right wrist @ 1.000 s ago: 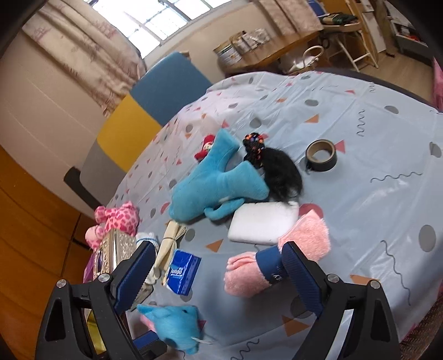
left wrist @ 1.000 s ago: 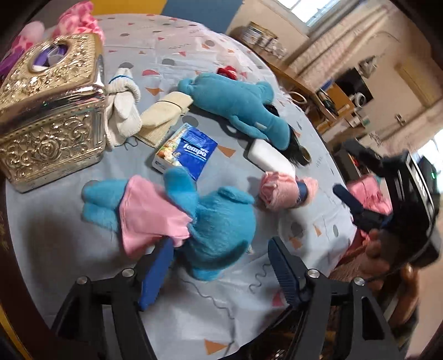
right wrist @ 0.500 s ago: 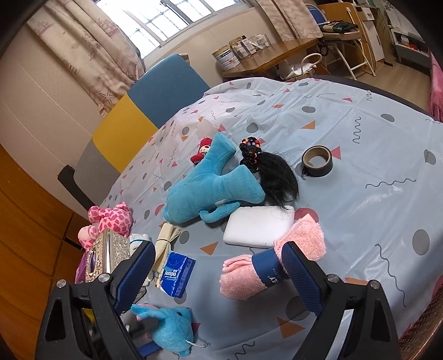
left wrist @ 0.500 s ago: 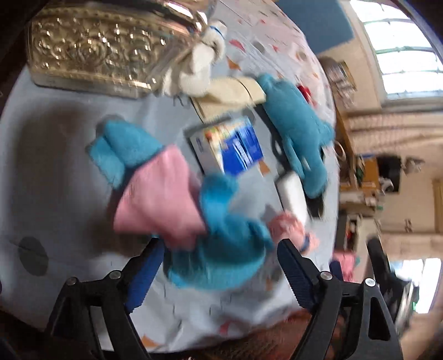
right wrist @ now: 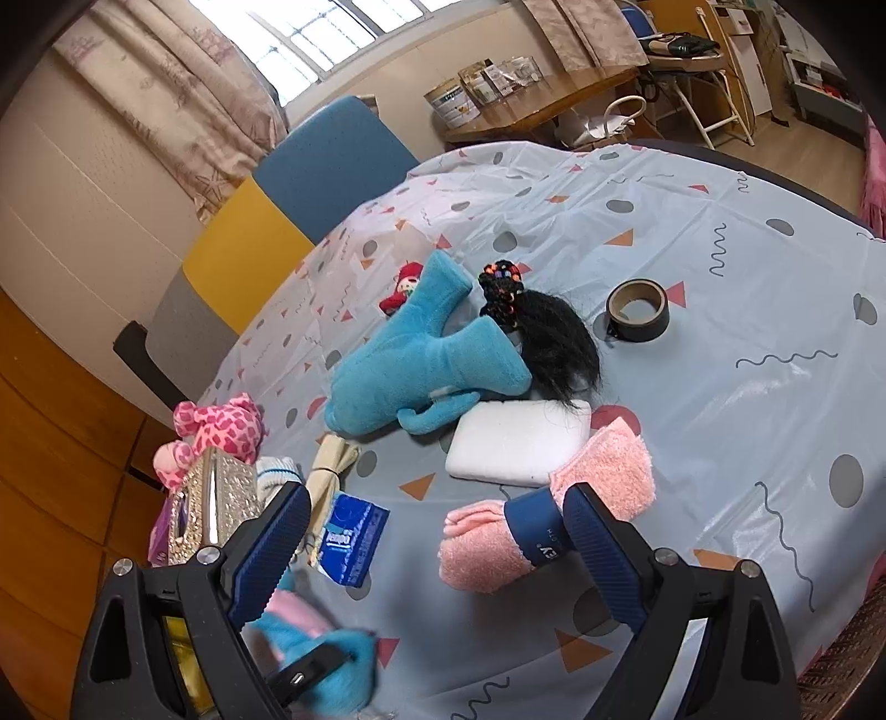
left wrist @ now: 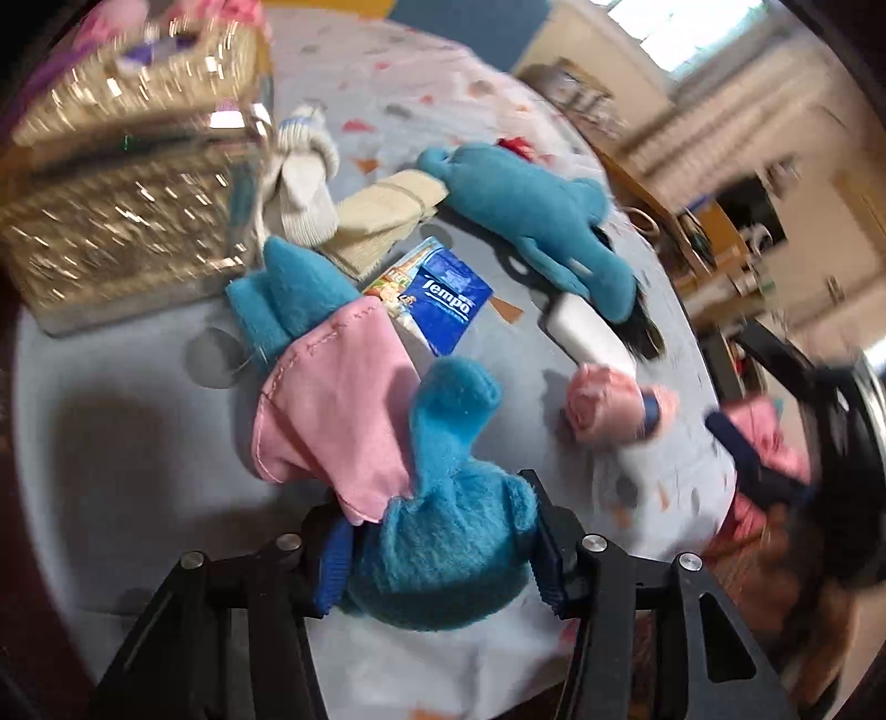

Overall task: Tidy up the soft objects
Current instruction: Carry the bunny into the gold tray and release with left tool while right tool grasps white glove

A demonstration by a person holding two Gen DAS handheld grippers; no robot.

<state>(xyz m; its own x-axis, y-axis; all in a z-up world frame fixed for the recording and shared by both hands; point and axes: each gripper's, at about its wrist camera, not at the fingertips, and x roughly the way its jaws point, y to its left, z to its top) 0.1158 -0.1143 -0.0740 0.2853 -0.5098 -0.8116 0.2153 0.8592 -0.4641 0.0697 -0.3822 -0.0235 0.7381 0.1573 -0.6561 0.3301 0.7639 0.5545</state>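
At the left edge of the desk, the left gripper had just been closing and pressed both pads on the blue plush toy in its pink dress. Further right, the right gripper hung open above the rolled pink towel, not touching it.

Non-task stuff: round table under a light blue tablecloth with grey dots, orange triangles, squiggles. Roll of dark tape lying flat, well apart from the rest. Ornate gold tissue box at the table's edge. Blue Tempo tissue pack near it. Blue/yellow/grey chair behind. Wooden side table with tins, under the curtained window.
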